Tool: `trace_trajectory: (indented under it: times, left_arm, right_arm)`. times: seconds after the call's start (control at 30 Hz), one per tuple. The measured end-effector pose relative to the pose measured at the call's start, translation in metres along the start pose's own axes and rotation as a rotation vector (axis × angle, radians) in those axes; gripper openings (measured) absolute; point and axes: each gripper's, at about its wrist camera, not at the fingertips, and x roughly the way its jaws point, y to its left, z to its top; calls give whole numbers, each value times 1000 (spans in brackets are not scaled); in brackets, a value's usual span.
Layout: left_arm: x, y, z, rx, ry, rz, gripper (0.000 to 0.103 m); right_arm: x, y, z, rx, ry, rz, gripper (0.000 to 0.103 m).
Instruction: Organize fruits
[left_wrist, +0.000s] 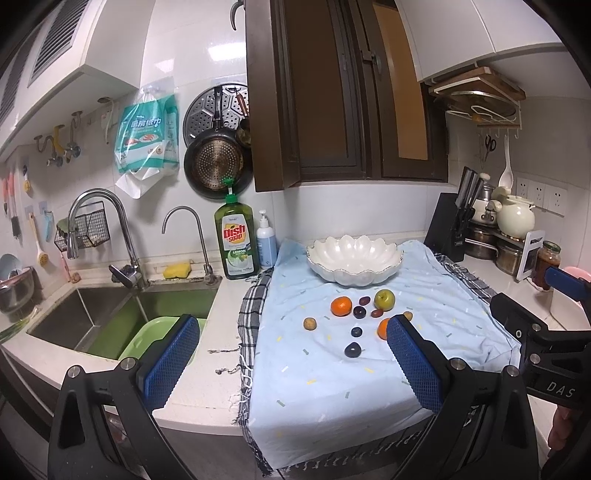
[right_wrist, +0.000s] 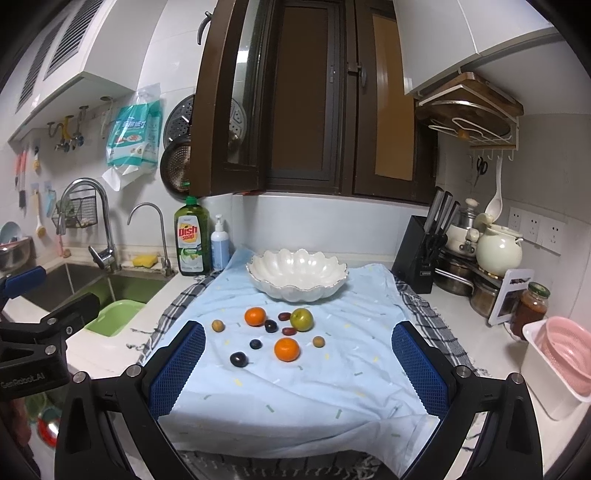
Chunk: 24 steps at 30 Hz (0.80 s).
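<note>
Kitchen counter (right_wrist: 476, 343), covered by a pale blue cloth (right_wrist: 295, 387), carries a white scalloped bowl (right_wrist: 297, 275) with nothing inside. Just in front of the bowl lie the loose fruits: two oranges (right_wrist: 255, 316) (right_wrist: 286, 349), a green apple (right_wrist: 301, 319), dark plums (right_wrist: 238, 359) and small brownish ones. Both the left gripper (left_wrist: 291, 363) and right gripper (right_wrist: 299, 369) hover near the cloth's front edge, jaws apart, holding nothing. Left of the bowl stand a dish soap bottle (right_wrist: 191, 238) and the sink (left_wrist: 122, 317).
</note>
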Motion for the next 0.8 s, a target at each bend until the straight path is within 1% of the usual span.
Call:
trace_trajectory:
  times: [0.37,0.57,0.73,0.8]
  left_arm:
    - [0,0,0,0,1,-2,103]
    - [7,6,3,-2,13,-7,103]
    - [18,9,-4,2,37,-22,103]
    - [23,9,-7,-3,58,-34,103]
  right_arm:
    - [2,4,1,-5,0,5,103]
    - [7,11,-1,-6,9,8,103]
    - [14,15,-7,0,26,-2,102]
    - [18,14,-10,8,37,-1,102]
